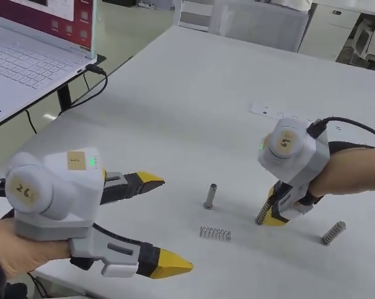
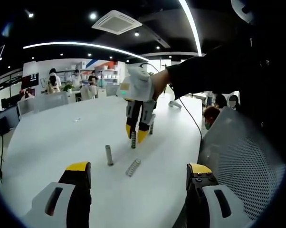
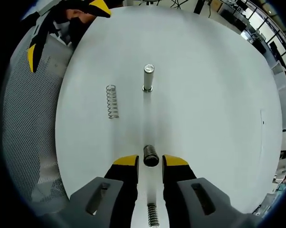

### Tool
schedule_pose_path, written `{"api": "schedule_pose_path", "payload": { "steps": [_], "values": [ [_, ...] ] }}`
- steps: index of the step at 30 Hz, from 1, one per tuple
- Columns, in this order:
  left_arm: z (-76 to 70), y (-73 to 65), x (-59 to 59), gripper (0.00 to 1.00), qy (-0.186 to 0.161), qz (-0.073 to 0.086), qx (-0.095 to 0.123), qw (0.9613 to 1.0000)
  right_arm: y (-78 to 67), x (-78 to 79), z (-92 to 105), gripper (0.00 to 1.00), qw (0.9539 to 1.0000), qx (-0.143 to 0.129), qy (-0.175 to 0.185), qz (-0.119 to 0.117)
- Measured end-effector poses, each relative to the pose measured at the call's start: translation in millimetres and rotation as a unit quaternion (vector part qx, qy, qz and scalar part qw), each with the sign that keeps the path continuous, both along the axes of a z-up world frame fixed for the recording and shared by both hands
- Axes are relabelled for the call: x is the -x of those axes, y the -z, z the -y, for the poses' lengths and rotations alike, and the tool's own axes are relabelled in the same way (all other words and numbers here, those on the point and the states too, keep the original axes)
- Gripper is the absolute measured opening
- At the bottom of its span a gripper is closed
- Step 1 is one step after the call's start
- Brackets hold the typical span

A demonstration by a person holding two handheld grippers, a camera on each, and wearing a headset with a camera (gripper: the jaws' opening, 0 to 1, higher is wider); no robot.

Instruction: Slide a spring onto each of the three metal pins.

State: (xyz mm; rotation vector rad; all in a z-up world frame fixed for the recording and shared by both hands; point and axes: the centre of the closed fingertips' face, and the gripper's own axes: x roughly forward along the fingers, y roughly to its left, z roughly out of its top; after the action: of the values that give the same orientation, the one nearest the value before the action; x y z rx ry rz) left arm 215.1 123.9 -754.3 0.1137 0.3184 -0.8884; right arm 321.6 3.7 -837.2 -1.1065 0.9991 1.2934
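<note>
Laptop (image 1: 25,56) far left on white table (image 1: 194,106). Left gripper (image 1: 170,223) low left, jaws spread wide, holding nothing. 1 bare pin (image 1: 210,195) upright mid-table. 3 springs: loose spring (image 1: 215,233) lies flat just in front of bare pin. Second spring (image 1: 263,212) stands upright between right gripper (image 1: 271,217) jaw tips, slim gap each side in right gripper view, cannot tell if clamped. Third spring (image 1: 332,233) stands apart at far right, metal end on top.
</note>
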Motion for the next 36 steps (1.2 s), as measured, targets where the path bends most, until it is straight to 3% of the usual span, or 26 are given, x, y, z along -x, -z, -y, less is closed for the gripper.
{"api": "schedule_pose_path", "payload": {
  "steps": [10,16,28,36],
  "values": [
    [1.6,0.2,0.7,0.79,0.003,0.000,0.000,1.0000,-2.2,9.2,17.6,0.18,0.9997,-0.007,0.024,-0.004],
    [2.9,-0.3,-0.3,0.79,0.007,0.001,-0.001,1.0000,-4.1,29.2,19.7,0.18,0.9994,-0.018,0.025,-0.015],
    [4.4,-0.2,1.4,0.79,0.010,0.002,0.001,0.9999,-9.3,65.0,-5.5,0.18,0.9986,-0.043,0.000,-0.031],
    [3.3,-1.5,3.3,0.78,0.007,0.004,0.001,1.0000,-11.8,70.5,-32.2,0.18,0.9978,-0.051,-0.037,-0.021]
  ]
}}
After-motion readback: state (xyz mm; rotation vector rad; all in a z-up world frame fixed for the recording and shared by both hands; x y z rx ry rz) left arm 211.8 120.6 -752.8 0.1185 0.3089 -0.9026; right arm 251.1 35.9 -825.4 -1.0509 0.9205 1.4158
